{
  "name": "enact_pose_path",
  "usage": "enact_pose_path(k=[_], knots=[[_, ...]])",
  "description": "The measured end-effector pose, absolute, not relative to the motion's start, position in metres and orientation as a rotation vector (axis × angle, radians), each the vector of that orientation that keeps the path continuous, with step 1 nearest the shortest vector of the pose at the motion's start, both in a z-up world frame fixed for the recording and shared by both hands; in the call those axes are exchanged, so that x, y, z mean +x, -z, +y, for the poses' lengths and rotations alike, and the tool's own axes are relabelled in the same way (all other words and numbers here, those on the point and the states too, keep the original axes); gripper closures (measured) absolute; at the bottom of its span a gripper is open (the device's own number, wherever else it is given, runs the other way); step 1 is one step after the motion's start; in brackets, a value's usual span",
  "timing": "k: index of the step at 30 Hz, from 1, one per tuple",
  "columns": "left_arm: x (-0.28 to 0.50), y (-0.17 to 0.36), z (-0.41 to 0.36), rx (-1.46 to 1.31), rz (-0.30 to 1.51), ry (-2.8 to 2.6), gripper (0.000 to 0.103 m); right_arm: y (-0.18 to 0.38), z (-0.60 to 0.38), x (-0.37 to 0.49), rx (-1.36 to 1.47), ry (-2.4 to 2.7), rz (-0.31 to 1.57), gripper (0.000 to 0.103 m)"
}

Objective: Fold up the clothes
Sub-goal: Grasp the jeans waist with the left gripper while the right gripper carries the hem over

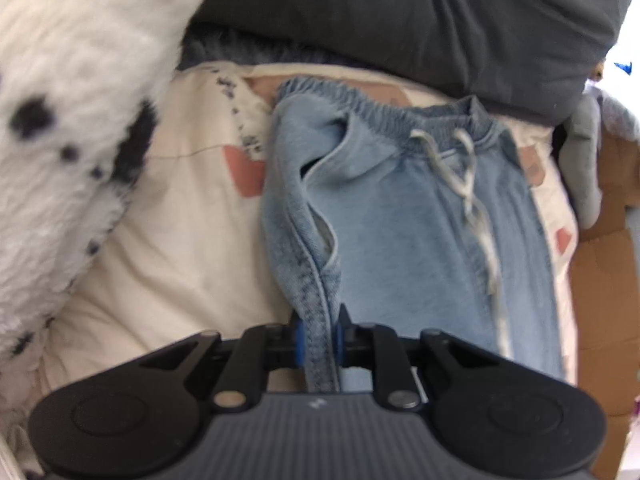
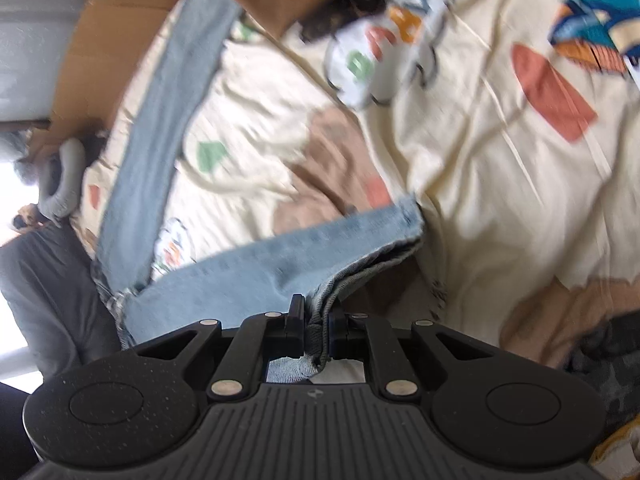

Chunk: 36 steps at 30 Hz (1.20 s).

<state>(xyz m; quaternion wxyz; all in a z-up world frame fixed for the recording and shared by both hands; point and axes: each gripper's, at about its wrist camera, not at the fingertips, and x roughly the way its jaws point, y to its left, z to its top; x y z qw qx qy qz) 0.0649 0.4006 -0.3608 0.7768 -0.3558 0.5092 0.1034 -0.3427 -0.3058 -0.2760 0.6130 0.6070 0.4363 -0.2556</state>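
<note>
Light blue denim trousers [image 1: 400, 216] with an elastic waistband and a white drawstring [image 1: 472, 184] lie on a cream patterned bedsheet [image 1: 188, 240]. In the left wrist view my left gripper [image 1: 320, 332] is shut on the side seam of the trousers, which runs up between the blue pads. In the right wrist view my right gripper [image 2: 318, 320] is shut on the hem end of one trouser leg [image 2: 288, 256]. The other leg [image 2: 160, 128] stretches away up and to the left across the sheet.
A white fluffy spotted plush [image 1: 68, 120] fills the left side, with a dark grey pillow [image 1: 420, 20] behind the waistband. A cardboard box [image 2: 120, 40] stands at the bed's edge. A printed garment [image 2: 384, 52] and a blue patterned item [image 2: 600, 8] lie farther off on the sheet.
</note>
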Motion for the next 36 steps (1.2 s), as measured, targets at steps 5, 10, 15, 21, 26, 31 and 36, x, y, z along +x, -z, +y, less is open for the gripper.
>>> enact_pose_path(k=[5,10,15,21,26,31,36], knots=[[0.078,0.336,0.388,-0.77,1.084,-0.208,0.089,0.254,-0.324,-0.325,1.371,0.577,0.95,0.094],[0.09,0.313,0.376,-0.758,1.072,-0.197,0.089,0.232,-0.34,-0.311,1.347,0.578,0.895,0.094],[0.104,0.296,0.364,-0.747,1.071,-0.187,0.089,0.217,-0.353,-0.299,1.328,0.582,0.858,0.094],[0.121,0.281,0.349,-0.747,1.056,-0.156,0.089,0.202,-0.368,-0.284,1.312,0.597,0.827,0.094],[0.138,0.269,0.339,-0.753,1.048,-0.133,0.089,0.187,-0.379,-0.27,1.287,0.599,0.82,0.094],[0.154,0.257,0.324,-0.728,1.049,-0.123,0.089,0.177,-0.397,-0.255,1.267,0.576,0.797,0.094],[0.172,0.245,0.307,-0.687,1.032,-0.14,0.089,0.176,-0.415,-0.242,1.283,0.547,0.762,0.094]])
